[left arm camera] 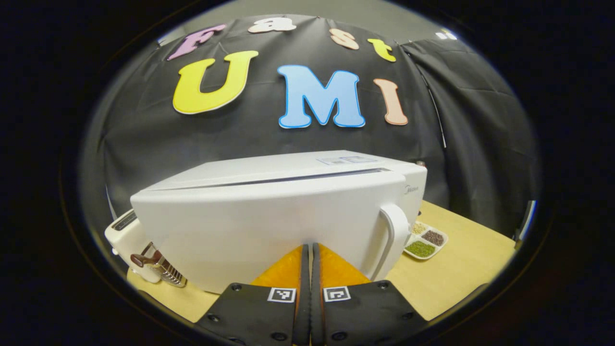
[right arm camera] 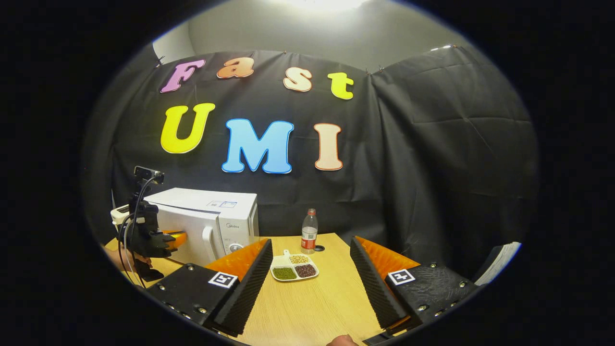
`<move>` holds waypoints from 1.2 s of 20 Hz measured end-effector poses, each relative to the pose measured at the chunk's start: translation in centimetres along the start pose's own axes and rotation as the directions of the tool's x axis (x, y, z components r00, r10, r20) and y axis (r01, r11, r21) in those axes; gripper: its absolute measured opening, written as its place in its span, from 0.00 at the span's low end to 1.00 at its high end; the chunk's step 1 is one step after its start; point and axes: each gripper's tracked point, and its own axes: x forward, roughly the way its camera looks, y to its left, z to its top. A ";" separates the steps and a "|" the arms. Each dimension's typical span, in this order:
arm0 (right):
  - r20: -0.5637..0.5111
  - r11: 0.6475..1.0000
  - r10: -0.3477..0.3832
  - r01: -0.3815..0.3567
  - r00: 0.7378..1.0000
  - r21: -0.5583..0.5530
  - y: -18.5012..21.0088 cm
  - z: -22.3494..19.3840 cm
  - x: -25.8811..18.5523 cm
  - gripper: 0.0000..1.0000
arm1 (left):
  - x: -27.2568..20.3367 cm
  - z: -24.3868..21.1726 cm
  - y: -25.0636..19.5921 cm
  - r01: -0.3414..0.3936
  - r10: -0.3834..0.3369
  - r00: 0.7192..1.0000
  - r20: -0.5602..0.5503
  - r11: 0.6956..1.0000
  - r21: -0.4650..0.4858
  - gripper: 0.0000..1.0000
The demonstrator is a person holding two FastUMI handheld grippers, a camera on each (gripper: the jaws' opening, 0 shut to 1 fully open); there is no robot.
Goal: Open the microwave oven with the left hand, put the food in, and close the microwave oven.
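Microwave (right arm camera: 206,221) bears a brand mark, too small to read.

Right hand-held gripper (right arm camera: 311,283): black screwed plates, square coded tags, ribbed pads. Left hand-held gripper (left arm camera: 310,269): same tags.

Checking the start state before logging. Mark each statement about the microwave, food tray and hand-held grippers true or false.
1. The microwave door is closed. True.
2. The left hand-held gripper is wide open. False: its fingers are together, in front of the door.
3. The food tray lies inside the microwave. False: it lies on the table.
4. The right hand-held gripper is open and holds nothing. True.
5. A bottle stands behind the tray. True.
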 end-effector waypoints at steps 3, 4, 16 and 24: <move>0.003 1.000 0.000 0.000 1.000 -0.004 0.2 0.3 0.3 0.98 | 0.1 -0.2 -0.2 0.004 -0.004 1.000 0.004 1.000 -0.018 0.07; 0.004 1.000 0.003 -0.003 1.000 -0.005 0.2 0.3 0.4 0.98 | 0.2 -0.2 0.0 0.000 0.001 1.000 0.007 1.000 -0.017 0.07; 0.022 0.998 0.062 -0.062 0.998 -0.020 2.4 1.3 0.4 0.98 | 0.2 1.5 -0.7 -0.032 0.032 0.999 0.032 1.000 0.001 0.07; 0.093 0.984 0.179 -0.180 0.979 0.006 3.6 3.4 -2.0 0.98 | -9.8 7.4 -1.0 -0.078 0.079 0.985 0.156 0.997 -0.011 0.07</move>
